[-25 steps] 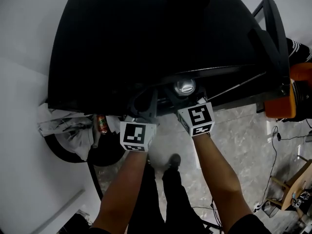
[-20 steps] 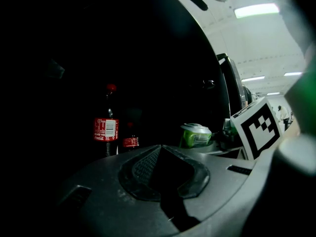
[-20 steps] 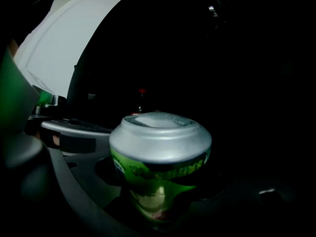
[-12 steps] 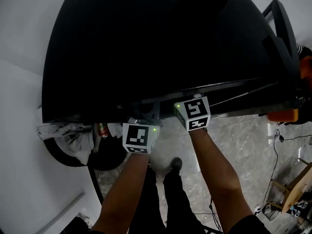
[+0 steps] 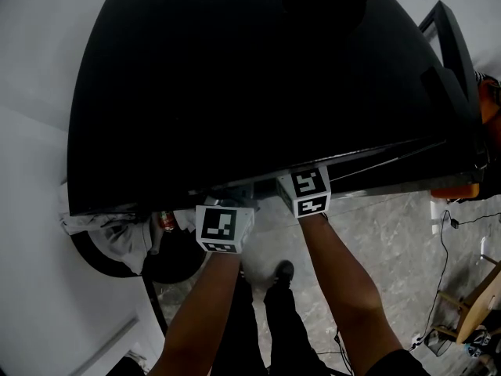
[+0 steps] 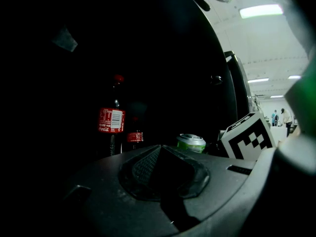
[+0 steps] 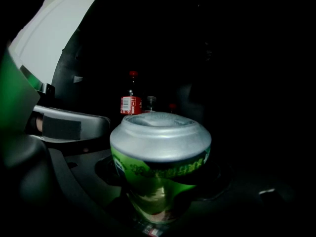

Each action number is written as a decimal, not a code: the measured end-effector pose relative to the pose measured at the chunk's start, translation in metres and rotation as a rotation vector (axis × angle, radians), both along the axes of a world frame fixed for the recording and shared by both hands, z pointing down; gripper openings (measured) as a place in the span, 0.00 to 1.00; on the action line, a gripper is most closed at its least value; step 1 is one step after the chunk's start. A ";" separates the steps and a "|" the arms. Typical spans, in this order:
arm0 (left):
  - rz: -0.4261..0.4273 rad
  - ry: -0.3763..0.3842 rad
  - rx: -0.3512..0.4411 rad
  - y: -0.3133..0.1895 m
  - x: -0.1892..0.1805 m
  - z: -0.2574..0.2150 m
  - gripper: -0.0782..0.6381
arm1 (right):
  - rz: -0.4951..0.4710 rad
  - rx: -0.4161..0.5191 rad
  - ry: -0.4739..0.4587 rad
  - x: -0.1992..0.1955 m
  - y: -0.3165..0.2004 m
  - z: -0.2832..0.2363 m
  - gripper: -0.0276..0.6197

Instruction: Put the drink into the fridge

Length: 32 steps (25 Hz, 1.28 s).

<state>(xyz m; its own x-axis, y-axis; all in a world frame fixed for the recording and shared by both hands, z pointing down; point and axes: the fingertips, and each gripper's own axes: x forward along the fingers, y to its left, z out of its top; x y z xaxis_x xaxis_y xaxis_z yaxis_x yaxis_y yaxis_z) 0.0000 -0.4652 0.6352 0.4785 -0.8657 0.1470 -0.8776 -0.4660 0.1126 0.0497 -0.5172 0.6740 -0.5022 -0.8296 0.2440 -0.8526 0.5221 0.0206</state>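
A green drink can (image 7: 160,162) with a silver top stands upright between the jaws of my right gripper (image 7: 160,194), which is shut on it inside the dark fridge (image 5: 250,77). The same can (image 6: 191,142) shows beside the right gripper's marker cube (image 6: 249,135). My left gripper (image 6: 160,151) has its textured pads pressed together with nothing between them. Cola bottles (image 6: 111,120) with red labels stand further back in the fridge, and one cola bottle (image 7: 131,102) appears behind the can. In the head view only the two marker cubes (image 5: 223,227) (image 5: 308,192) show; the jaws are hidden under the fridge top.
A round bin with a white bag (image 5: 117,233) and a red can (image 5: 166,221) sits at the left by the fridge. A black frame (image 5: 450,45) stands at the fridge's right, with an orange object (image 5: 462,188) below it. A wooden seat (image 5: 470,312) is at bottom right.
Both grippers have moved forward under the fridge top. The can's silver top, seen in the head view a second ago, is now hidden inside.
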 end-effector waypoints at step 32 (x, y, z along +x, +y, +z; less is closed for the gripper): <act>-0.031 -0.001 -0.032 0.008 0.003 -0.001 0.12 | 0.070 0.090 -0.050 0.017 0.024 -0.032 0.55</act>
<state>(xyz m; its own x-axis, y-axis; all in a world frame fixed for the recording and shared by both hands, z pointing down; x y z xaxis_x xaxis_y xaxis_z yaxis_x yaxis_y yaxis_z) 0.0027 -0.4569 0.6342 0.4513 -0.8749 0.1758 -0.8917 -0.4347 0.1262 0.0667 -0.4931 0.6421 -0.4521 -0.8804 0.1430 -0.8880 0.4594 0.0214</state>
